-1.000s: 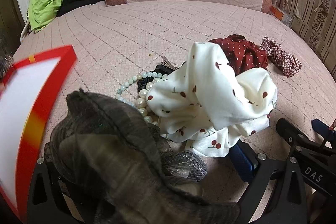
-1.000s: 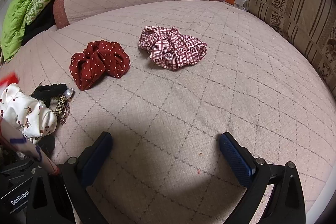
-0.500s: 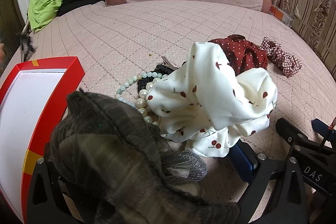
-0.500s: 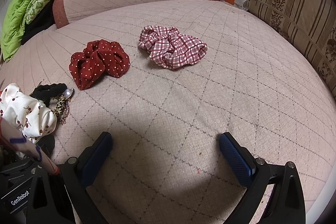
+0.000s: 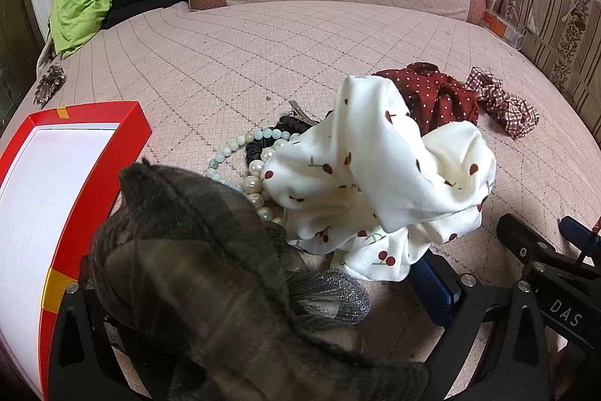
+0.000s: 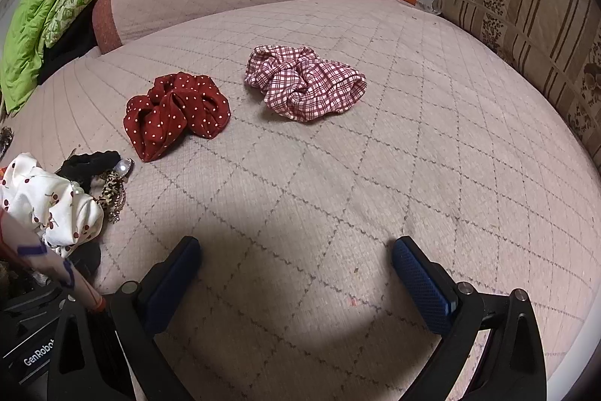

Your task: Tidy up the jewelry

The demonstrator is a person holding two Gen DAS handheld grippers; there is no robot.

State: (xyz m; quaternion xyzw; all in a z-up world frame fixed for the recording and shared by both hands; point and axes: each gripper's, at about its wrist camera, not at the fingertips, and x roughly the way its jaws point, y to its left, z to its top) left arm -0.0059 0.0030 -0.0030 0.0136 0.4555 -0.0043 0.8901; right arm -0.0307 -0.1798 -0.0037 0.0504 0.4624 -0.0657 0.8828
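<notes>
Red-rimmed white-lined cardboard box (image 5: 56,198) at left likely awaits the heaped jewelry; right gripper (image 6: 296,273) gapes empty, left gripper (image 5: 263,292) unclear.

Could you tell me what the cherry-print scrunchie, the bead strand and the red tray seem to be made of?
The cherry-print scrunchie looks like soft matte woven cloth, gathered into folds. The bead strand has glossy round beads, cream and pale green, pearl-like; real or imitation cannot be told. The red tray seems to be smooth card or paperboard, judging by its thin straight walls and flat white lining.
</notes>
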